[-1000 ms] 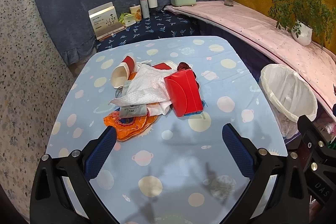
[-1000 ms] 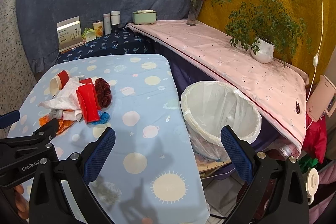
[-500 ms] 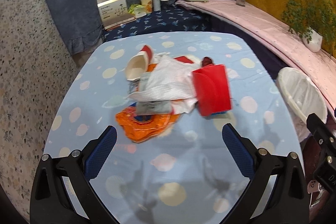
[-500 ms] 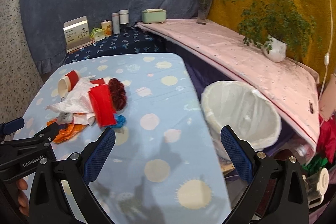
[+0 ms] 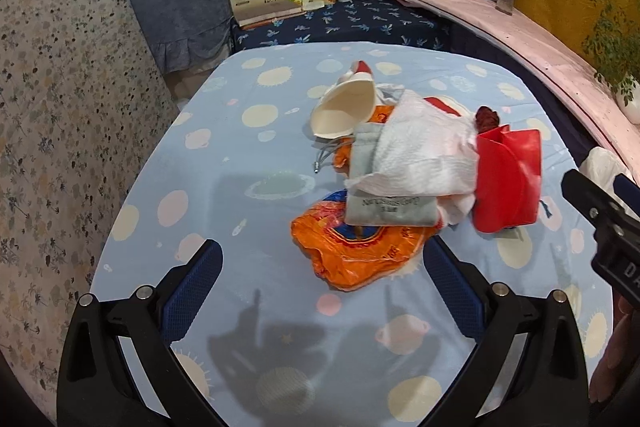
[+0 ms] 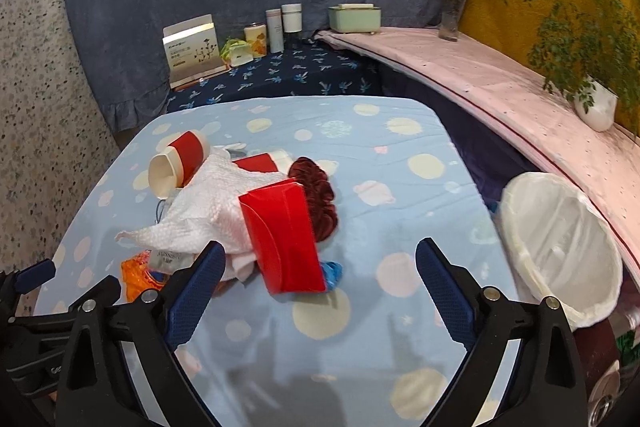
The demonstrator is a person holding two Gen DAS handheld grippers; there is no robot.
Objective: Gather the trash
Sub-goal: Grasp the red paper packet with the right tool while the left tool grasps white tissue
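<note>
A pile of trash lies on the blue spotted table: an orange wrapper, a grey pouch, a white paper towel, a red carton and a tipped paper cup. My left gripper is open and empty, just short of the orange wrapper. My right gripper is open and empty, with the red carton just ahead between its fingers. A dark red scrunchie lies behind the carton. The white-lined trash bin stands right of the table.
A dark blue shelf behind the table holds a box, tins and cups. A pink-covered ledge runs along the right with a potted plant and a vase. A patterned wall is on the left.
Both grippers have moved forward and left toward the pile. The trash now fills more of each view, and the bin has slid to the right edge. Nothing was taken hold of.
</note>
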